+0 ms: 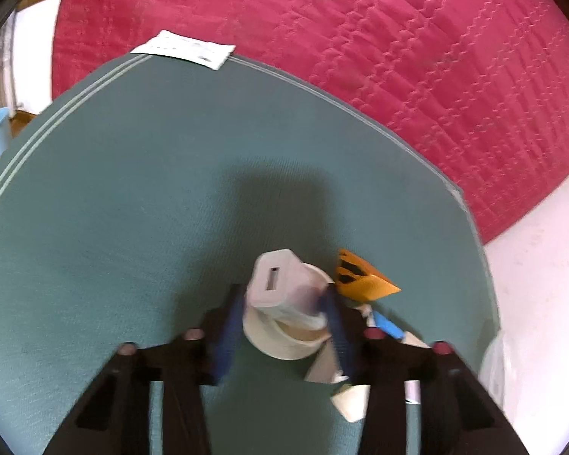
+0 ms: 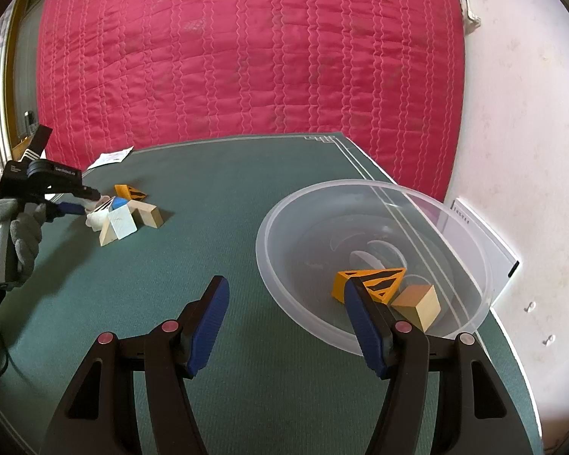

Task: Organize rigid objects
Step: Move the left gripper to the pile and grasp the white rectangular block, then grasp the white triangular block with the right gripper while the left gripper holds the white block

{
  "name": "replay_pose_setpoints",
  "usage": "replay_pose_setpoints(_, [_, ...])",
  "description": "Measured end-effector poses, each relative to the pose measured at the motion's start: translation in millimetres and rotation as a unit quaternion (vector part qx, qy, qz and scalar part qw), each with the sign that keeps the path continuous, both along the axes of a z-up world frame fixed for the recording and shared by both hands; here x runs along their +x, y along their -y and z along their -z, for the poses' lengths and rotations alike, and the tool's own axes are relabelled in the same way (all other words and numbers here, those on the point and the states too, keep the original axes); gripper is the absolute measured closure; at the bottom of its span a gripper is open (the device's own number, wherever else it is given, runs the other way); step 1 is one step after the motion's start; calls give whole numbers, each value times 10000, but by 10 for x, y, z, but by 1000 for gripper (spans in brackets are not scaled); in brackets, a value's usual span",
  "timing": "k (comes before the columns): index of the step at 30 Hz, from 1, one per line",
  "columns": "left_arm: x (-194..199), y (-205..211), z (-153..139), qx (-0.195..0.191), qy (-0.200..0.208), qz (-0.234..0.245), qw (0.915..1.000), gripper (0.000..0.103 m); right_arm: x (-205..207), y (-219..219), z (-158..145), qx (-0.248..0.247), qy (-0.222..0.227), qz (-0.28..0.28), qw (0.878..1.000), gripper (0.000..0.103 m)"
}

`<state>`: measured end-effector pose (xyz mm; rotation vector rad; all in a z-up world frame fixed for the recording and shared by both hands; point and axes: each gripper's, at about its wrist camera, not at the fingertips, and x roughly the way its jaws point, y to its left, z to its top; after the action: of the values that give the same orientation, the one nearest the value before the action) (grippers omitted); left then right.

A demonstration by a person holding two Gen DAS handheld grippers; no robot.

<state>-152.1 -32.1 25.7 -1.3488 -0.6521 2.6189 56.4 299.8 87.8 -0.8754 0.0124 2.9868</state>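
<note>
On the left, the left gripper sits over the pile of small objects on the green mat, its blue pads closed against a white USB charger resting on a roll of white tape. The charger looks pinched between the pads, tilted port-up. To do this well, I'd say squeeze the charger body alone and lift straight up, so the tape roll stays put. Crowding it on the right: an orange striped wedge, plus pale wooden blocks and a blue-tipped piece, all close enough to get nudged. A white card lies at the mat's far edge, well clear. Moving right, the right gripper hangs with jaws apart and empty, just at the rim of the clear plastic bowl. Inside already: another orange striped wedge and a plain wooden block.
</note>
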Motion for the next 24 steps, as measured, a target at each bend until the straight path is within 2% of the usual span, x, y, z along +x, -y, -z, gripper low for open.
replay_pose_setpoints(5, [105,-98,-187,-366,-334,44,9988,81,6,-2,2,1,-14,4,10000,39])
replay_pose_setpoints(10, [249,-60,-389,-280,-573,61,9979,81,-2,9,19,15,-34,-3,10000,39])
replay_pose_setpoints(14, [459,-40,-517,-376,-756,141,9963,81,0,9,19,10,-46,0,10000,39])
replay_pose_setpoints(18, [656,-39,-496,-604,-732,242,9952,81,-3,9,11,28,-46,-4,10000,39])
replay_pose_setpoints(24, [880,13,-358,-840,-460,369,9947,81,1,35,-1,53,-51,-1,10000,39])
